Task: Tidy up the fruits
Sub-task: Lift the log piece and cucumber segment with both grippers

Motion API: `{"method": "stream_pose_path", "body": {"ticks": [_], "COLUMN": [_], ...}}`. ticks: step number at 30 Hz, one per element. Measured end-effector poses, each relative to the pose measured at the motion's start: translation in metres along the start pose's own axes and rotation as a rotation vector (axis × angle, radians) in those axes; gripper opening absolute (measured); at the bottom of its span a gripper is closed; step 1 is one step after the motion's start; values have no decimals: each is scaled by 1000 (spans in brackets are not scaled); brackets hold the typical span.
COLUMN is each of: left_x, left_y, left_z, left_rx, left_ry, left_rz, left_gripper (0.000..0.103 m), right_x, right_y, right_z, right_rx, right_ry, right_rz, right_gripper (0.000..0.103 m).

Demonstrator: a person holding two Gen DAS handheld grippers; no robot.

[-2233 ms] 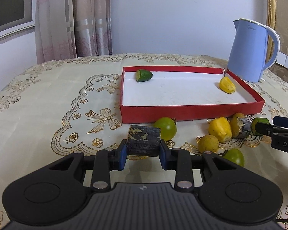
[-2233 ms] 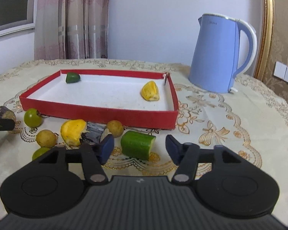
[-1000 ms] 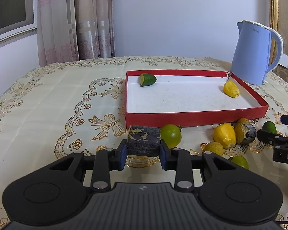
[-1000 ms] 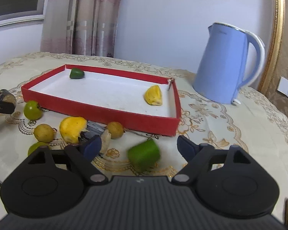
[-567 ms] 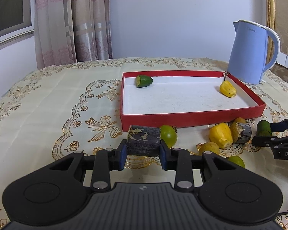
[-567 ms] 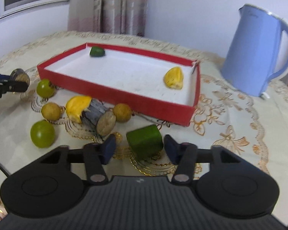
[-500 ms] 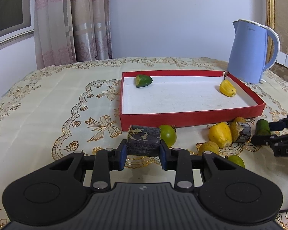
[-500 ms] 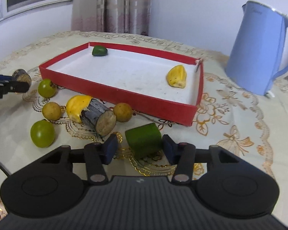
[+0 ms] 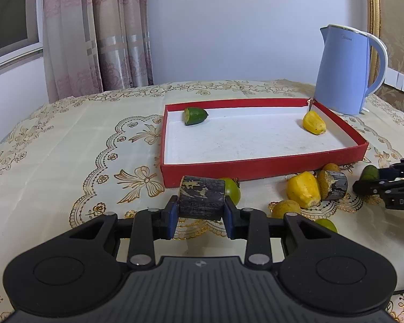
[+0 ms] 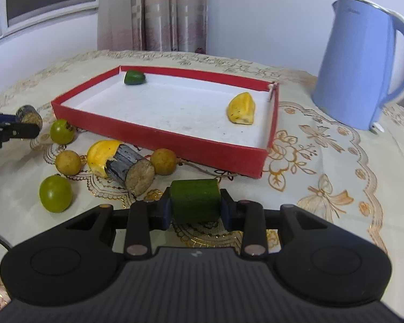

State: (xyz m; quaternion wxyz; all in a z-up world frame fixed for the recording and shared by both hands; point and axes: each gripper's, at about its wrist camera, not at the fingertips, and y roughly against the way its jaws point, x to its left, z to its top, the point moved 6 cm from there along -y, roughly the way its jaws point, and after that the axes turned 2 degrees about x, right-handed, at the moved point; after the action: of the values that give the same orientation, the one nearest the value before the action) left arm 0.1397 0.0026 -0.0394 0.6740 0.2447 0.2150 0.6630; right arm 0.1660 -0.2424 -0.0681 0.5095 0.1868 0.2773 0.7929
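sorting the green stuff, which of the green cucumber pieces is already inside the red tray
The small tapered green cucumber end piece, lying in the far left corner of the red tray. The other, a straight-cut green cucumber chunk, is outside the tray, between the right gripper's closing jaws.

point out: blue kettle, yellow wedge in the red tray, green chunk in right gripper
blue kettle (image 10: 358,62), right wrist view, body.
yellow wedge (image 10: 241,109), right wrist view, peel side.
green chunk (image 10: 195,204), right wrist view, front face between the pads.

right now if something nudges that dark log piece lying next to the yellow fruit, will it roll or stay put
The dark log piece is a short cylinder lying on its side, so it would probably roll. The yellow fruit against one end and the tablecloth may check it. It looks stiff and woody, unlikely to dent.
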Motion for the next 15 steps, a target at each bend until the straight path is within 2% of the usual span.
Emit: {"method": "stream_pose_path", "body": {"ticks": [8, 15], "left_x": [1, -4], "left_y": [-1, -2], "left_z": [2, 18], "left_rx": [2, -26], "left_ry": [4, -13], "left_rz": [7, 26], "left_gripper": [33, 33], "right_x": [7, 14], "right_y": [20, 37], "right_z": [-2, 0], "right_rx": [-48, -95], "right_ry": [-12, -27], "right_rz": [-1, 3], "right_gripper": [33, 33]}}
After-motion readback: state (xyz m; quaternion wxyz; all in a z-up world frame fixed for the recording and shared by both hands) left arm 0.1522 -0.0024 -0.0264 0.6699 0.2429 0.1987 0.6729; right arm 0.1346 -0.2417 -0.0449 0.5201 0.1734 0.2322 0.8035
